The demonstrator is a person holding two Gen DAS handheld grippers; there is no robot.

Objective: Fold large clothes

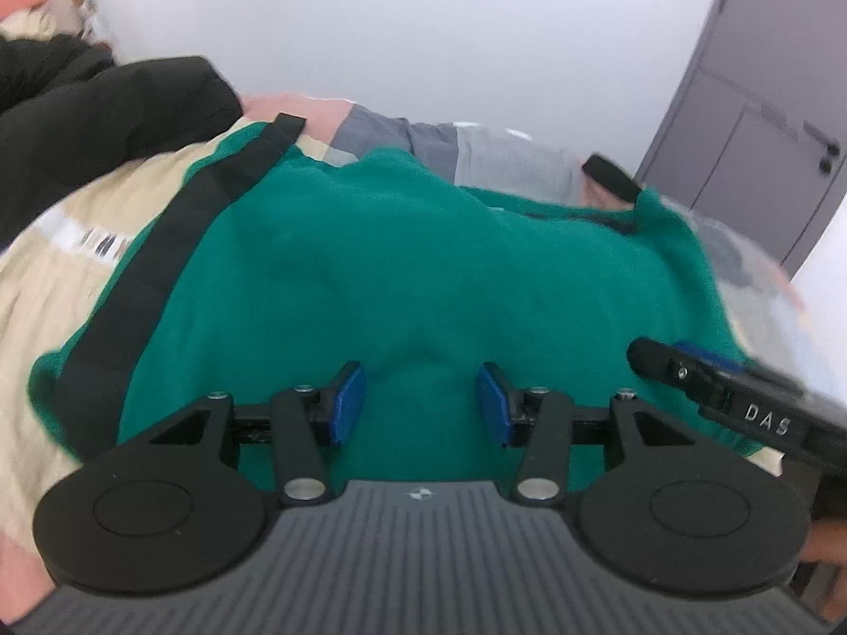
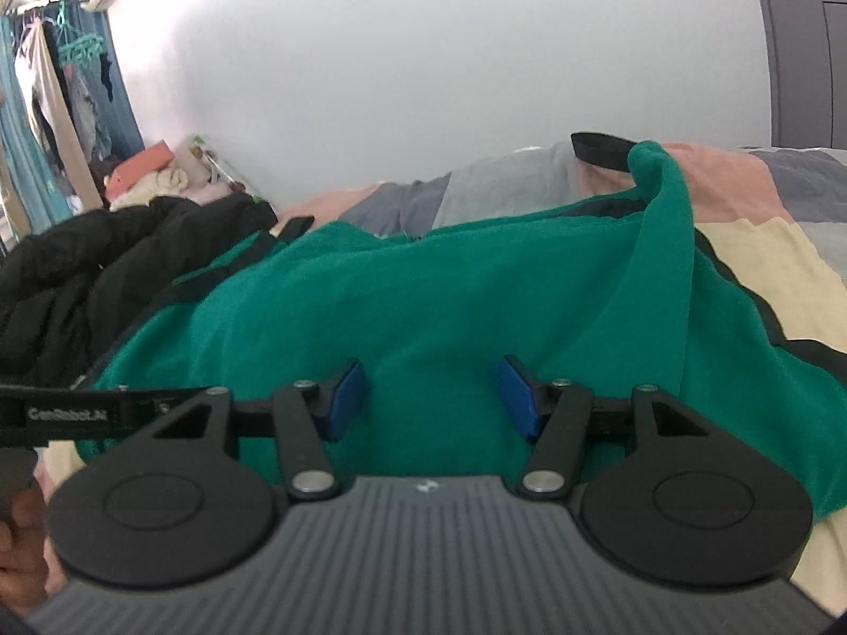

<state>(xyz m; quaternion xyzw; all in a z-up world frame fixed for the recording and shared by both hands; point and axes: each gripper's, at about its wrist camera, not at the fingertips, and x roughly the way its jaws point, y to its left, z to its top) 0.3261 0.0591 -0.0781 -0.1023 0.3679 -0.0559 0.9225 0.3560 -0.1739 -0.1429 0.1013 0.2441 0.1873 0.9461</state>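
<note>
— While both claws hang side by side over the cloth, hard to call any fold begun. Left gripper: blue pads wide apart, nothing between them. Right gripper: the same, pads apart and empty.

— Agreed. And the green garment? Spread directly ahead of both claws and under them, over the patchwork bedcover. Black trim band running away ahead and to the left of the left claw.

— Ahead and to the right of the right claw, one corner of the garment raised up in a peak, with a black strap end beside it. Not flat there. Cannot tell what keeps it up.

— Black jacket heaped far ahead on the left, apart from the task, touching or only near the green edge — not clear.

— Step in hand, as a judgement: the reach for the near hem, before the first fold.

— Next move then: lower each claw to the near edge, close on one layer only, lift together at equal height, carry forward toward the far edge. Soft knit, likely to sag in the middle.

— Also better to flatten the raised corner first, otherwise a crooked fold.
</note>
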